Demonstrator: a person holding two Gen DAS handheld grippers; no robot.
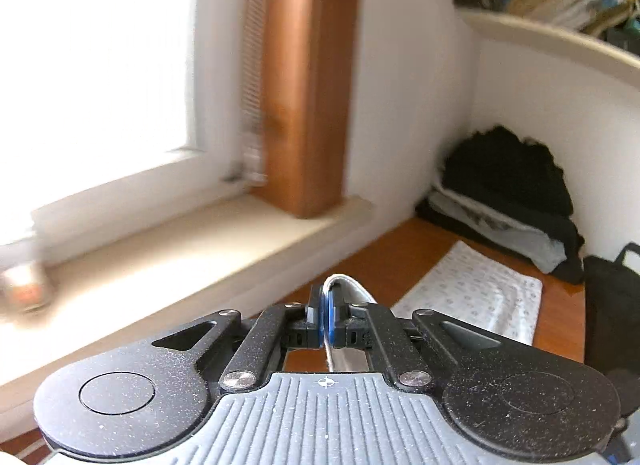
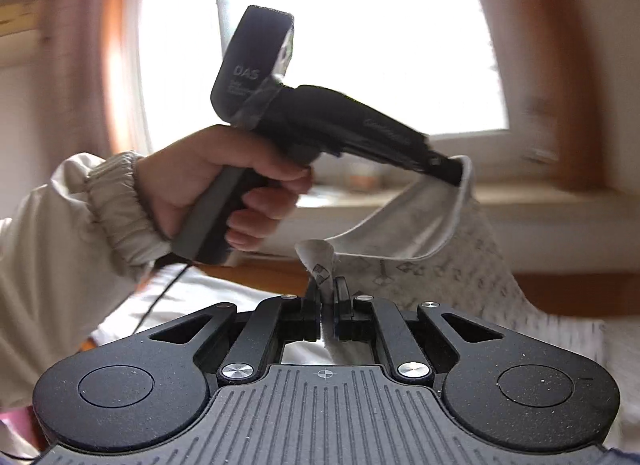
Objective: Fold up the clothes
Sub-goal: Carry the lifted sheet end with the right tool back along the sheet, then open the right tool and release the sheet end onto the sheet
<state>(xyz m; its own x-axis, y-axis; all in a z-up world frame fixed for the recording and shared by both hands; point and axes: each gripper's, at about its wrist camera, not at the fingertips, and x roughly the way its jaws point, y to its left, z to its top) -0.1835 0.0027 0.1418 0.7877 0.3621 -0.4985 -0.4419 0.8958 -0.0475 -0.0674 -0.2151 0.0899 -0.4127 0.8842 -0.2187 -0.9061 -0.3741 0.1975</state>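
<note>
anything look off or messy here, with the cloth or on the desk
Nothing damaged or spilled. Both grippers, left and right, are shut on the patterned cloth, which hangs between them. The one untidy spot is the clothes pile in the desk corner: a dark garment lies crumpled on top.

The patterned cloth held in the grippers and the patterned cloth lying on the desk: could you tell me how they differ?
The held cloth hangs lifted, pinched shut by the left gripper and the right gripper; the folded cloth lies flat on the desk, untouched. The held cloth is draped and creased; the folded cloth forms a neat rectangle. Both are pale with a small repeated print.
</note>
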